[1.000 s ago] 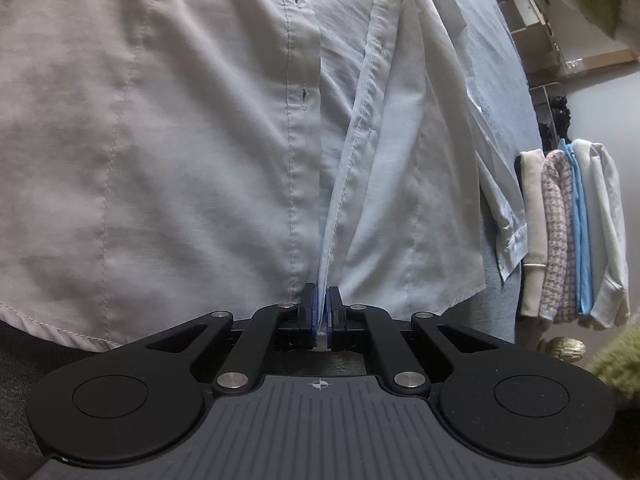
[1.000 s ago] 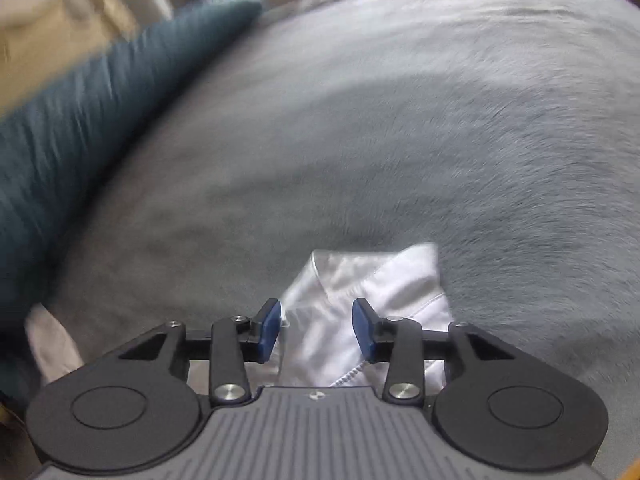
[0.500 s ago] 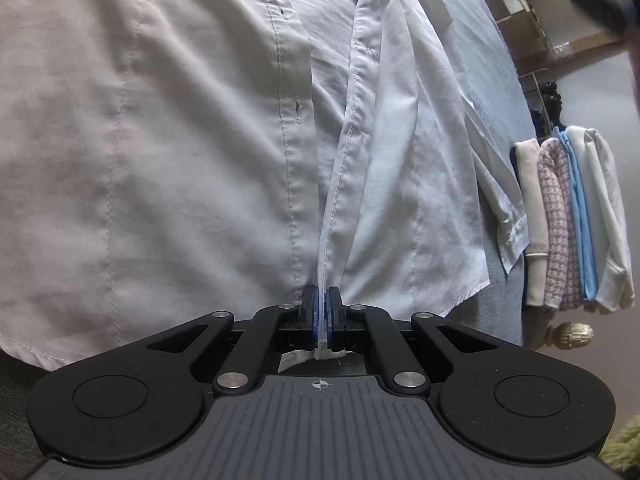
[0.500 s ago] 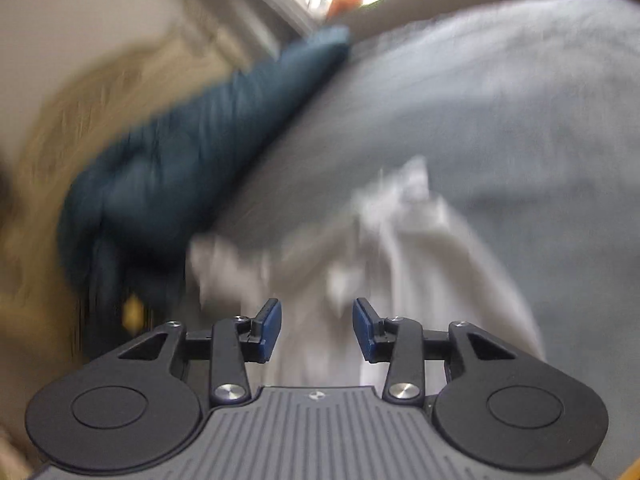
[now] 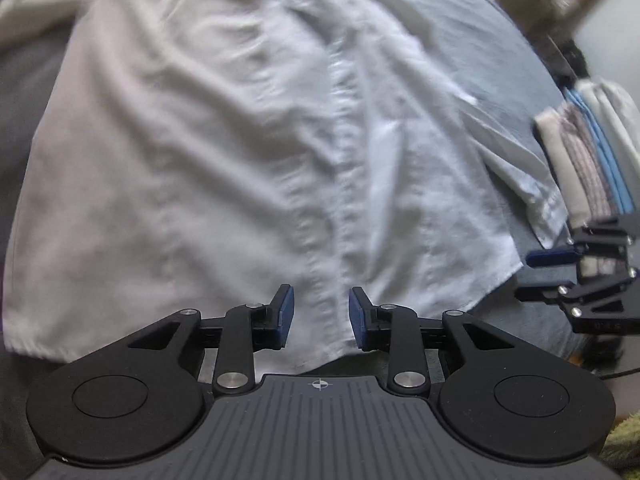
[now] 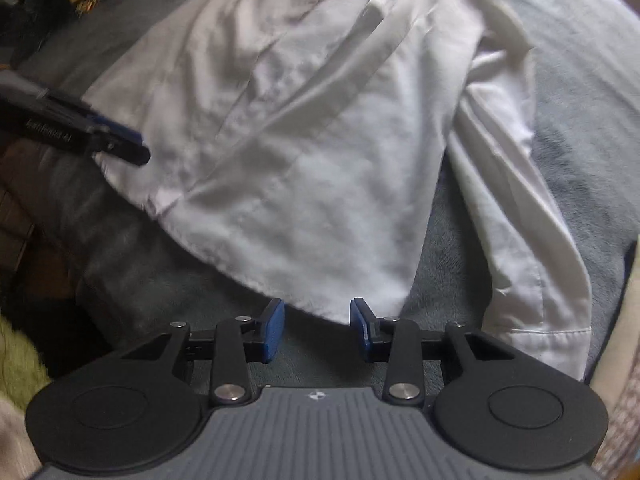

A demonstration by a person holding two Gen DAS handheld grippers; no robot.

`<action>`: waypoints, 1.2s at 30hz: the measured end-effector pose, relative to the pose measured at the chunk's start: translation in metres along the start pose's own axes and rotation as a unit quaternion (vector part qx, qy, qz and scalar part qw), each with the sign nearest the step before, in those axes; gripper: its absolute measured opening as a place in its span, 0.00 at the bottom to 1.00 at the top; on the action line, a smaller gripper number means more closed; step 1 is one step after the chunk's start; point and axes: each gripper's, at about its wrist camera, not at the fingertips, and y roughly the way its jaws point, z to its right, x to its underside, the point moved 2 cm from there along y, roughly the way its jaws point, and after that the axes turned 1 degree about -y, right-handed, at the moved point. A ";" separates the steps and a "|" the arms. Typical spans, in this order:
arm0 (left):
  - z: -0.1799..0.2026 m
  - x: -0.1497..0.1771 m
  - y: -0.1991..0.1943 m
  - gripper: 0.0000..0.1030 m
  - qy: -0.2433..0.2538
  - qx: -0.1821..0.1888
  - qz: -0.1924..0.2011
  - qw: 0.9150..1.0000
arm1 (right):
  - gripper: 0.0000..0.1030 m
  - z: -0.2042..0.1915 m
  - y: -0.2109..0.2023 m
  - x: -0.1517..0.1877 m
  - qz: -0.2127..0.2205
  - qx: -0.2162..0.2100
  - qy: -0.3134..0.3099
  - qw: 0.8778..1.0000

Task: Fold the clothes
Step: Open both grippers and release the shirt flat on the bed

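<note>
A white button-up shirt lies spread, front up, on the grey-blue bed cover. My left gripper hovers over the hem at the button placket. Its jaws are opening, and the cloth lies below them, not pinched. My right gripper shows at the right edge, beside the shirt's lower corner. In the right wrist view the right gripper hangs above the hem corner of the shirt. Its jaws are closing a little, with no cloth pressed between them. The left gripper reaches in from the left. One sleeve runs down the right side.
A stack of folded clothes stands on the bed beyond the shirt's right sleeve. Something green and fluffy sits at the bed's near edge. Bare bed cover shows around the shirt.
My left gripper has let go of the placket hem, opened and lifted. My right gripper has swept from the collar end of the bed down to the shirt's hem corner.
</note>
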 end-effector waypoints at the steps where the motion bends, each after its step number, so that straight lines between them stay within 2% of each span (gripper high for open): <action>1: 0.011 -0.001 0.003 0.29 0.029 -0.010 0.002 1.000 | 0.38 0.000 0.001 0.001 0.009 0.005 0.006 1.000; 4: 0.039 -0.003 0.012 0.29 0.109 -0.034 0.004 0.993 | 0.38 0.001 0.000 0.005 0.026 0.014 0.018 0.999; 7: 0.053 0.001 0.022 0.28 0.154 -0.045 -0.005 0.987 | 0.38 0.006 0.003 0.008 0.039 0.019 0.027 0.999; 14: 0.049 0.012 0.044 0.28 0.171 -0.078 -0.043 0.981 | 0.38 0.007 0.012 0.005 0.075 0.028 0.001 0.997; 17: 0.040 0.012 0.043 0.27 0.153 -0.083 -0.044 0.984 | 0.38 0.007 0.020 0.001 0.088 0.020 -0.010 0.996; 23: 0.007 0.013 0.029 0.24 0.045 -0.098 -0.046 0.993 | 0.37 0.010 0.045 0.004 0.059 0.025 -0.024 0.998; 27: -0.023 0.019 0.021 0.22 -0.052 -0.109 -0.061 0.991 | 0.37 0.013 0.048 0.005 0.057 0.020 -0.021 0.998; 29: -0.031 0.018 0.012 0.22 -0.082 -0.099 -0.050 0.990 | 0.37 0.013 0.049 0.005 0.056 0.018 -0.021 0.998; 31: -0.032 0.013 0.004 0.23 -0.092 -0.081 -0.035 0.992 | 0.37 0.013 0.049 0.005 0.056 0.016 -0.021 0.998; 36: -0.025 -0.008 0.013 0.25 -0.072 -0.033 -0.024 0.997 | 0.37 0.021 0.038 0.007 0.075 -0.001 0.012 0.997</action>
